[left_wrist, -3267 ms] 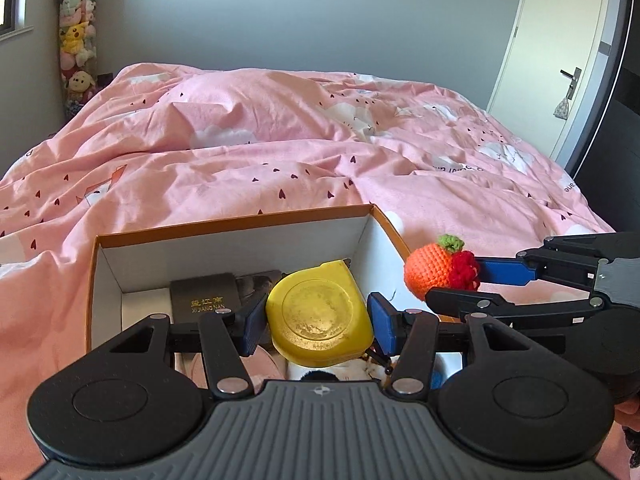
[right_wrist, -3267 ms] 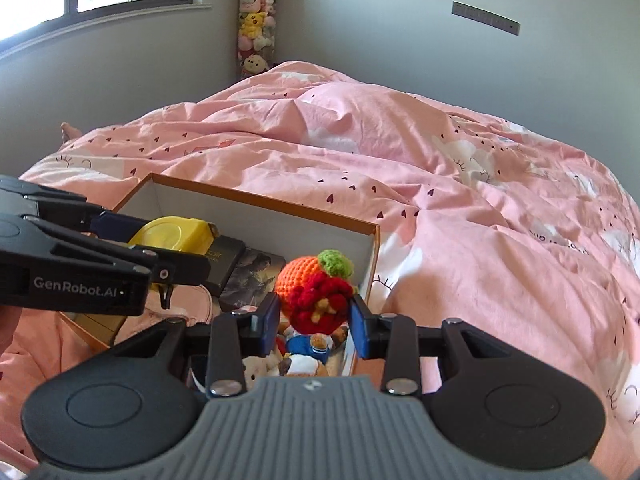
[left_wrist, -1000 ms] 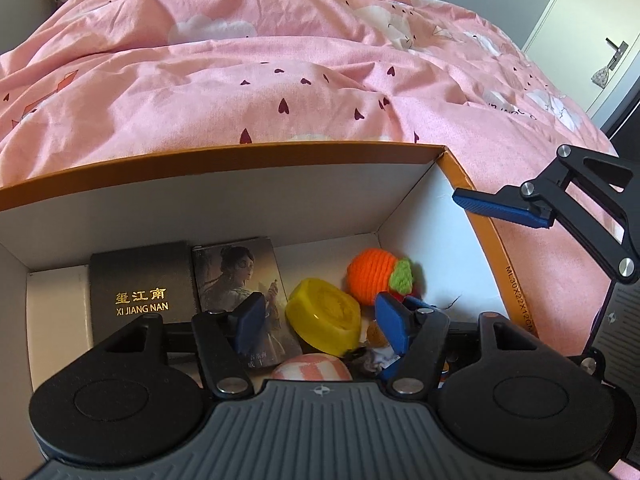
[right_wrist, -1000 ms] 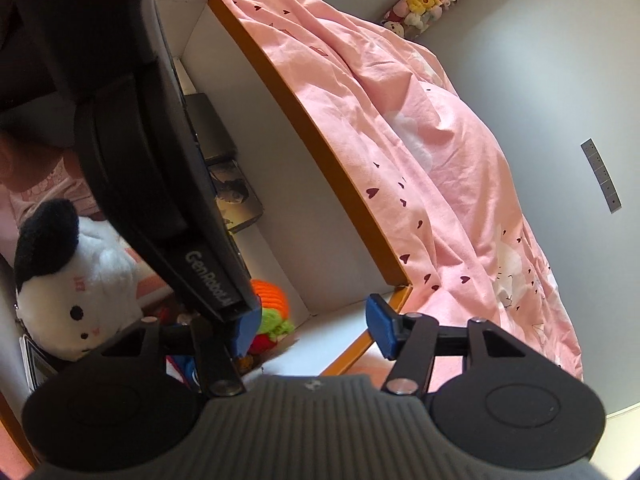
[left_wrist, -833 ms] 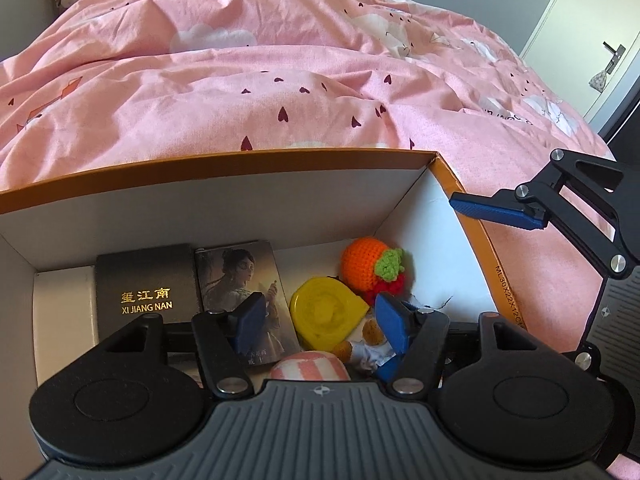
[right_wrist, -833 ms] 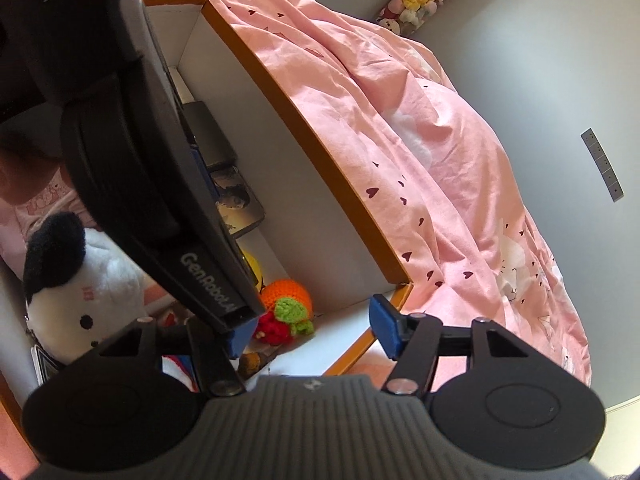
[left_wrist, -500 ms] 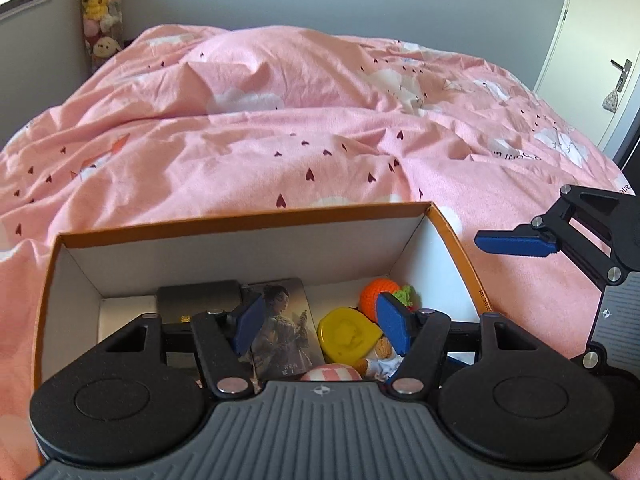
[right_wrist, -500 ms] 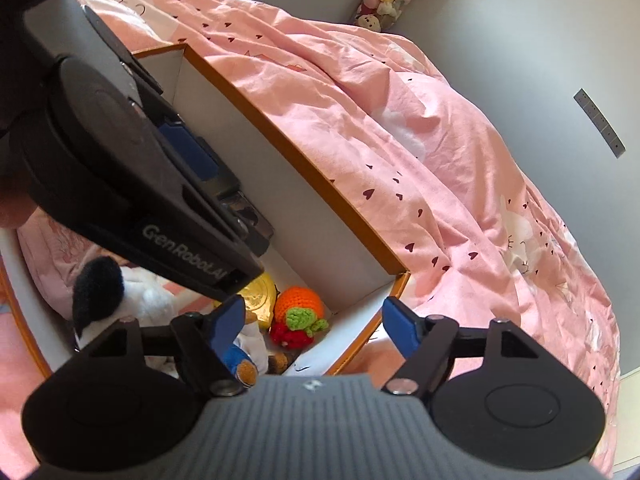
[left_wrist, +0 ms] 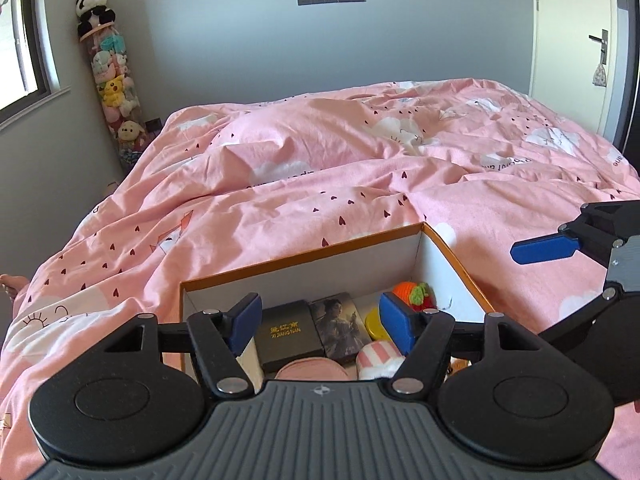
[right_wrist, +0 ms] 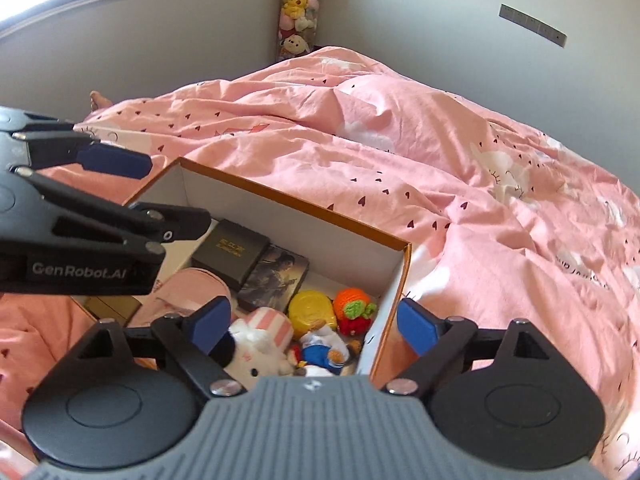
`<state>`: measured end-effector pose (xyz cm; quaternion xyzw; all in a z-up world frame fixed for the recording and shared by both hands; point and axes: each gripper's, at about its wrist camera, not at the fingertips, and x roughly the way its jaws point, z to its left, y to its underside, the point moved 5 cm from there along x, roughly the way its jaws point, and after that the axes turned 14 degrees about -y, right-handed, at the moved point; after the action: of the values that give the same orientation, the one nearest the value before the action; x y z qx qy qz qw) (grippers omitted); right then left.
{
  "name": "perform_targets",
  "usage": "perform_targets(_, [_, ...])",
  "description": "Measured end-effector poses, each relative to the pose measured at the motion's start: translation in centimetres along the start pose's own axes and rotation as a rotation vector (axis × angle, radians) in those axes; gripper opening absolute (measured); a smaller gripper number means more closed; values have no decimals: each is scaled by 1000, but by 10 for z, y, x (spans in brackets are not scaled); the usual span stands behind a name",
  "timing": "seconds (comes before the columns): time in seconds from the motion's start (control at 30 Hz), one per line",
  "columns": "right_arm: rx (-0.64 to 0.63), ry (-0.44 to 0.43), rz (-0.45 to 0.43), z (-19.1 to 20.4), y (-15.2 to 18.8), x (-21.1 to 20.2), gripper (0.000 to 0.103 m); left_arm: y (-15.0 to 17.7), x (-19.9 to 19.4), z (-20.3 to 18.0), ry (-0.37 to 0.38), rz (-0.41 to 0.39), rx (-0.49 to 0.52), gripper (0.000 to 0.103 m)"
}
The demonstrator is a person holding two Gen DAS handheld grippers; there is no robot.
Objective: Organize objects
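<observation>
Hovering above the near end of the box (right_wrist: pixel 288 204), the left claw (left_wrist: pixel 320 322) has its blue fingers spread apart with nothing between them, and the right claw (right_wrist: pixel 312 326) is likewise wide apart and empty, straddling the box's right wall. The white box with its orange rim sits on the bed's pink duvet (right_wrist: pixel 460 184). Inside it, the crocheted orange (right_wrist: pixel 352 302) lies in the far right corner, touching the yellow round case (right_wrist: pixel 310 310). Beside them lie a black gift box (right_wrist: pixel 230 250), a picture card box (right_wrist: pixel 274 278), a white plush (right_wrist: pixel 260 342) and a small doll (right_wrist: pixel 322 346).
</observation>
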<state>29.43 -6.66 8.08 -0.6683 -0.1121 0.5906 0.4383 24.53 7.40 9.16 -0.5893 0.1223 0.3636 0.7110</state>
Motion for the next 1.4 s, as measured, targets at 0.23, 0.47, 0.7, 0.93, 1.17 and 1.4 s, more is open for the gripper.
perform_targets(0.23, [3,31,-89,55,12,-35,93,19,-44,27,-46,-23,249,79])
perform_targets(0.47, [123,84,-198,86,26,-57,93,30,-77,64,-96,-67,133,85])
perform_targets(0.7, [204,152,-320,101,43,-80,98,49,-86,67,-91,-131,-55,90])
perform_targets(0.93, [213,234,-385,105,60,-83,102,70,-84,53,-120,-169,-136,91])
perform_targets(1.17, [285,275,-374,92,76,-71,102,87,-70,49,-152,-150,-139,91])
perform_targets(1.4, [296,296,-316,85,84,-54,102,105,-47,47,-126,-66,-187,91])
